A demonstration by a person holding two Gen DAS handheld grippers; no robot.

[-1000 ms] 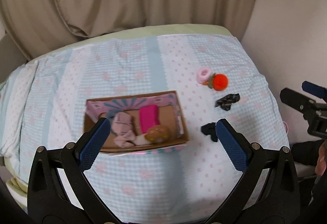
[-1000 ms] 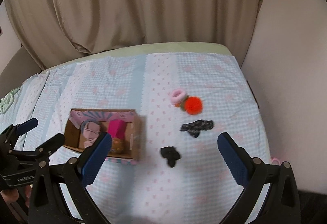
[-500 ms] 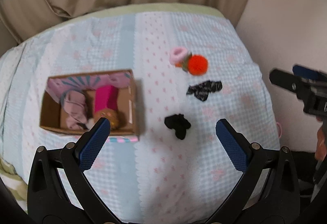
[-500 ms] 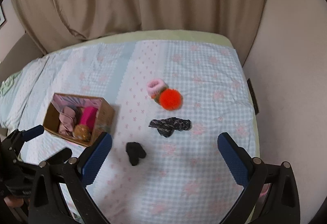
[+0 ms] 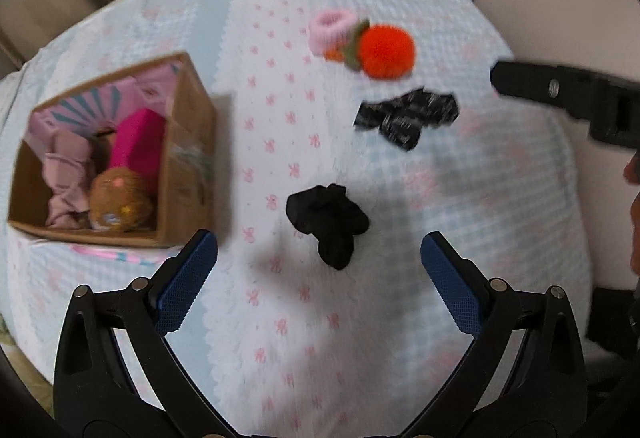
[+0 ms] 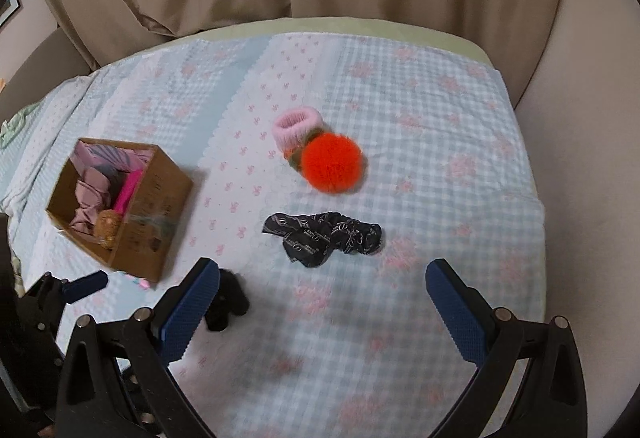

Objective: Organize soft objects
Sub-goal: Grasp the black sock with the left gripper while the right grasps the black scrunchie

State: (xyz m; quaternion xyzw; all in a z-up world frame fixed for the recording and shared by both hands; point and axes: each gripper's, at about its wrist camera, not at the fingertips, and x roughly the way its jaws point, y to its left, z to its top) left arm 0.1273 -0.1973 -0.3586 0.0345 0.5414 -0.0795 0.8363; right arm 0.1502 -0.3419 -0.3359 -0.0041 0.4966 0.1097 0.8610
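Four soft pieces (image 6: 331,161) lie loose on the bedspread; one cardboard box (image 6: 149,234) holds perhaps three more.

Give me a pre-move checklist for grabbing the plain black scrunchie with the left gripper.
1. Left gripper open: ok, jaws wide, nothing between them.
2. Black scrunchie lined up: ok, it sits between and just ahead of the fingertips, free on the bedspread.
3. Neighbours apart: ok, the patterned scrunchie and orange pompom lie farther off, not touching it.
4. Right gripper out of the way: ok, open and empty, off to the right.
5. Box has room: cannot tell; the pink items and brown ball fill much of it.
6. Height over the bed: cannot tell.
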